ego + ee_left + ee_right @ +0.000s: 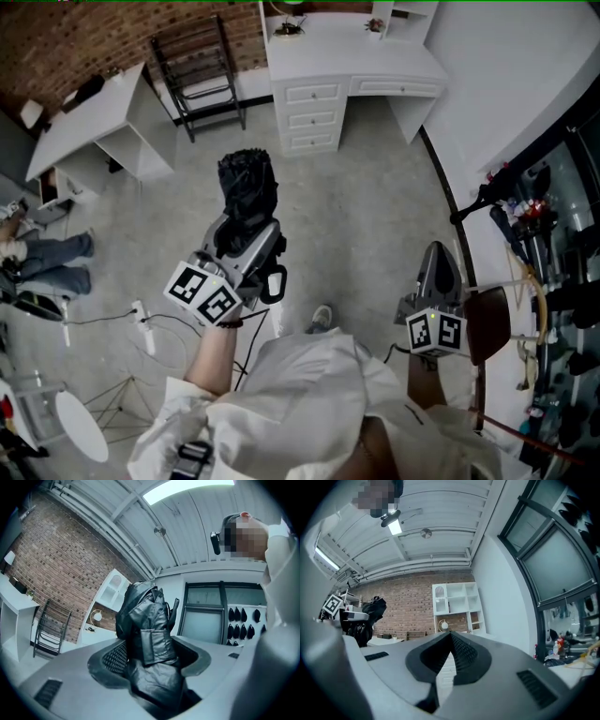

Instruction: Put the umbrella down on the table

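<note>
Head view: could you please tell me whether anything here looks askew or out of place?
The black folded umbrella, clamped in the left gripper, looks crumpled, with its fabric bunched in loose folds. On the floor, a white power strip lies loose not far from the person's shoe, which may be a trip hazard.

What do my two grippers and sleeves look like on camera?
Both the left gripper and right gripper are grey, with black ribbed pads and a white cube of black square markers. The person wears a white top.
</note>
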Tool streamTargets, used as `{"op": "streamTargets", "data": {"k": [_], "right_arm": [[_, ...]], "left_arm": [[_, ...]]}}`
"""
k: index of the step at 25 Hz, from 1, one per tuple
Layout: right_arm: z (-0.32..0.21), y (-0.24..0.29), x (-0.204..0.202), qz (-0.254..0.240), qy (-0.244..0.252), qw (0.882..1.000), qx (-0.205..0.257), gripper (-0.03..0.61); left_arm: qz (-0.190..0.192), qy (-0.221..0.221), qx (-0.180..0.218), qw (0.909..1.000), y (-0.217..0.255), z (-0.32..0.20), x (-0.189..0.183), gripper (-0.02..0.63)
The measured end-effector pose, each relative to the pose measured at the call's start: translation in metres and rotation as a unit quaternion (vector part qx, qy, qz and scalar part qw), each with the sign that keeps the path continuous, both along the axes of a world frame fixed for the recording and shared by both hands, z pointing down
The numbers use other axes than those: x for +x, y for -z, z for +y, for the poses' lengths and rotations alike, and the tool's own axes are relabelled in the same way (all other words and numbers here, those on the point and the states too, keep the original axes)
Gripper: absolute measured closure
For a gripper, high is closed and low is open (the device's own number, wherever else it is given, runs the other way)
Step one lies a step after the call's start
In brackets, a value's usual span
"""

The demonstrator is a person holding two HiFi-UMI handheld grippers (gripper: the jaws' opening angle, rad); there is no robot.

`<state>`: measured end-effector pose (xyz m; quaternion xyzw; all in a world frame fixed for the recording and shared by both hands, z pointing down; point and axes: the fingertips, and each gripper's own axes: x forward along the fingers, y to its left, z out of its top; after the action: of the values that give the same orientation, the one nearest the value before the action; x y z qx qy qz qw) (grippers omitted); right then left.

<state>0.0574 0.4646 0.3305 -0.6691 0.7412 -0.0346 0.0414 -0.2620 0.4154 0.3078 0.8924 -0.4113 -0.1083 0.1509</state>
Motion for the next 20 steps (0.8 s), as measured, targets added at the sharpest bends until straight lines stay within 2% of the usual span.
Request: {"op": "streamTargets", "data": {"k": [3,9,18,20], "right_arm": [[-0.012,-0.004,0.016,-0.001,0.006,1.000,0.003,0.560],[-0.014,-0.004,0.017,0.004,0.010,1.000,0.013,0.560],[-0.006,-0.018,0.020,0.012,-0.016,1.000,0.018,0.560],[-0.018,-0.015,0.031,0.009,-0.023,1.000,0.018,0.560]], "left_arm": [[-0.001,0.006,0.002,1.0000,-0.002,-0.011,0.016,0.322],[0.002,0.005,0.016,0.9999,0.001,-0.011,0.018,0.322],[0.009,-0.011,0.026,0.9995,-0.013,-0.019,0.016,0.322],[0.010,-0.016,0.025,0.9995,-0.010,-0.037,0.028,0.322]]}}
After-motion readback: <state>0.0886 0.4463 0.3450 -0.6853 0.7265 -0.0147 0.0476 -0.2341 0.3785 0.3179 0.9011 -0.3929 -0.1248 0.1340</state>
